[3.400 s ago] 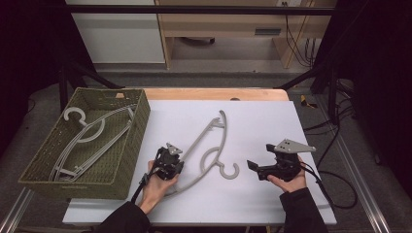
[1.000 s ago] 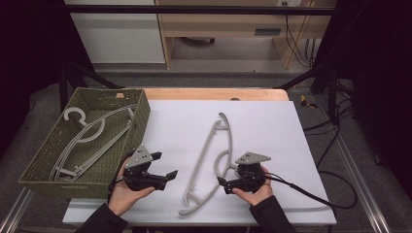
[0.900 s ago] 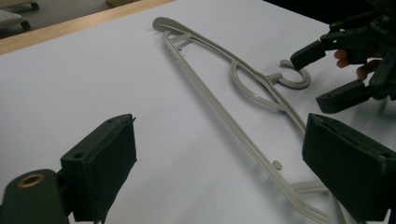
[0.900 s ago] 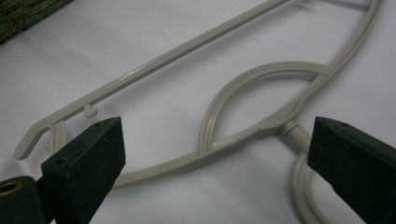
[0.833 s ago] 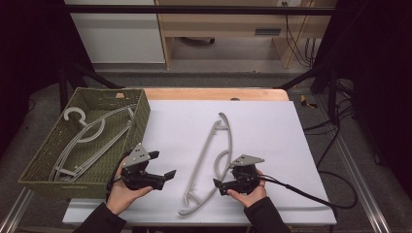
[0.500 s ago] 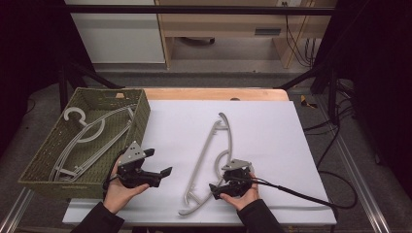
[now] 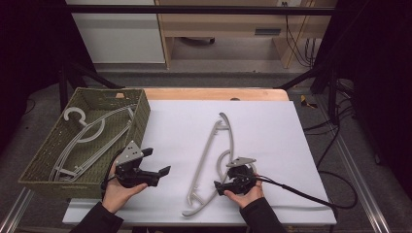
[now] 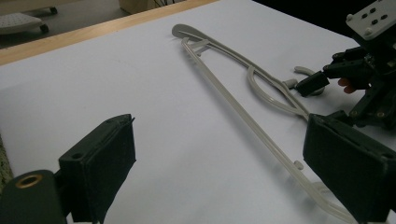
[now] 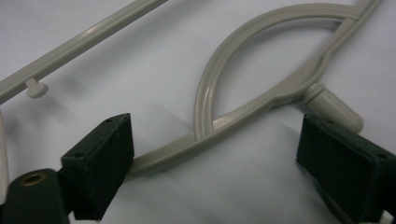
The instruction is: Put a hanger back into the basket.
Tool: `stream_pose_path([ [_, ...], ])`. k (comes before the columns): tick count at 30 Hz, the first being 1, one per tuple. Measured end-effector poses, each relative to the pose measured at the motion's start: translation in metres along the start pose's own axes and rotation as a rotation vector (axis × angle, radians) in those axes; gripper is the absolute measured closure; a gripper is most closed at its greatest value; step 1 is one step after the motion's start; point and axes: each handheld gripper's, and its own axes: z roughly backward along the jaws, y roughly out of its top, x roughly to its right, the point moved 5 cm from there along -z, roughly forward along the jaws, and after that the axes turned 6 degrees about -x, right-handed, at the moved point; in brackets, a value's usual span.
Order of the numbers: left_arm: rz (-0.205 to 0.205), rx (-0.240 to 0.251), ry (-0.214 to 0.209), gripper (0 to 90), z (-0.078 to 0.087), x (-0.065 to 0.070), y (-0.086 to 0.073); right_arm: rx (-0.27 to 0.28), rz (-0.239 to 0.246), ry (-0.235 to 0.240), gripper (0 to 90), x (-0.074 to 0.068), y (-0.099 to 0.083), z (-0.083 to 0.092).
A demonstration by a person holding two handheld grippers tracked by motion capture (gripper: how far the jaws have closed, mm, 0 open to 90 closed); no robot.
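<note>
My right hand-held gripper (image 9: 215, 154), jaws wide apart, straddles the grey clothes hanger (image 7: 213, 160) lying flat on the table (image 7: 272, 126) right of the wicker basket (image 7: 46, 165). I should close squarely just below the hook's neck. My left hand-held gripper (image 7: 160, 172) waits open nearer the basket.

A green woven basket (image 7: 46, 160) holding grey hangers (image 7: 90, 141) sits at the white table's (image 7: 272, 126) left edge.
</note>
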Motion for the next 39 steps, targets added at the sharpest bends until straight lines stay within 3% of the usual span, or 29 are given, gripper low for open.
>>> stream_pose_path([
  [6,-0.004,-0.004,0.004,9.0,0.0,0.0,0.0,-0.026,-0.041,-0.014,18.8,0.017,-0.004,0.008],
  [8,-0.004,-0.004,0.005,9.1,0.0,0.001,0.0,-0.025,-0.066,0.004,22.2,0.019,-0.004,0.01],
  [11,-0.005,-0.007,0.006,9.1,0.0,0.001,0.0,-0.041,-0.085,-0.017,27.4,0.026,-0.005,0.013],
  [13,-0.007,-0.006,0.01,9.2,0.0,0.002,0.0,-0.038,-0.104,0.013,34.7,0.029,-0.006,0.016],
  [19,-0.009,-0.001,0.009,9.2,0.0,0.002,0.001,-0.05,-0.104,-0.005,56.0,0.044,-0.01,0.022],
  [21,-0.006,0.001,0.009,9.2,0.001,0.002,0.001,-0.06,-0.114,-0.013,57.7,0.049,-0.011,0.024],
  [24,-0.007,-0.001,0.012,9.3,0.001,0.002,0.001,-0.053,-0.139,0.019,60.6,0.055,-0.012,0.026],
  [33,-0.008,-0.005,0.018,9.3,0.001,0.001,0.0,-0.059,-0.159,0.005,70.4,0.067,-0.013,0.033],
  [36,-0.009,-0.008,0.02,9.3,0.0,0.001,0.0,-0.064,-0.154,-0.018,70.0,0.068,-0.013,0.034],
  [39,-0.009,-0.008,0.021,9.3,-0.001,0.001,0.0,-0.051,-0.151,-0.022,58.8,0.067,-0.013,0.031],
])
